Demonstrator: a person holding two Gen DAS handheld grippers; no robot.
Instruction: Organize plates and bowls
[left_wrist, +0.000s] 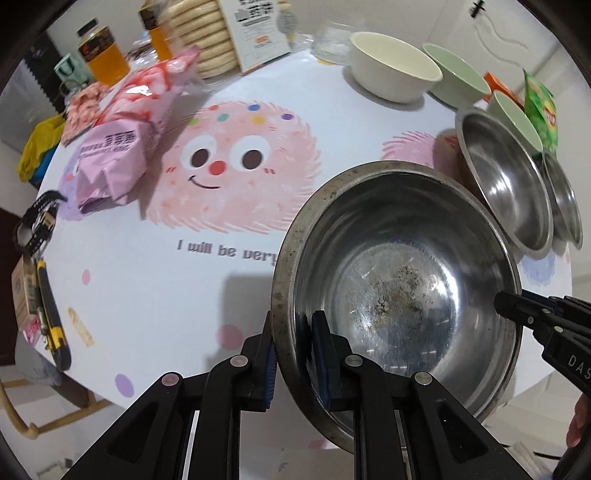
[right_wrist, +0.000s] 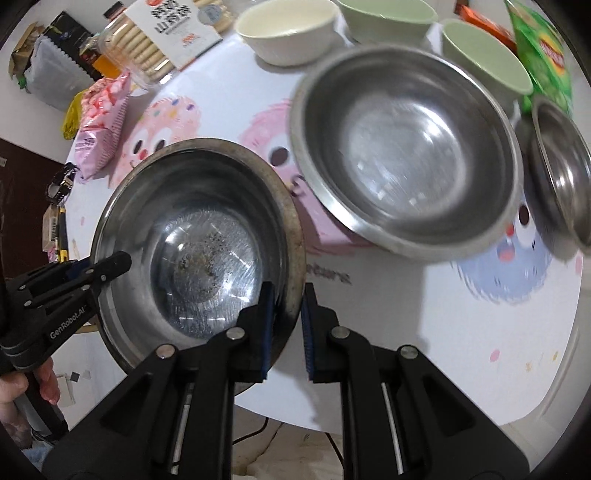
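A large steel bowl (left_wrist: 399, 280) with a stained bottom is held tilted over the table's near edge, also seen in the right wrist view (right_wrist: 195, 236). My left gripper (left_wrist: 293, 354) is shut on its left rim. My right gripper (right_wrist: 288, 321) straddles its right rim, one finger inside and one outside, with a small gap at the outer pad. A second steel bowl (right_wrist: 406, 147) sits behind it, with a smaller steel bowl (right_wrist: 561, 173) to the right. A cream bowl (left_wrist: 393, 66) and two green bowls (left_wrist: 456, 74) (right_wrist: 484, 55) stand at the back.
Pink snack bags (left_wrist: 125, 122), a stack of biscuits (left_wrist: 207, 33), a box (left_wrist: 258, 26) and bottles (left_wrist: 103, 48) crowd the back left. A green chip bag (right_wrist: 543, 55) stands at the right. A watch (left_wrist: 37, 225) and a cutter (left_wrist: 51, 317) lie at the left edge.
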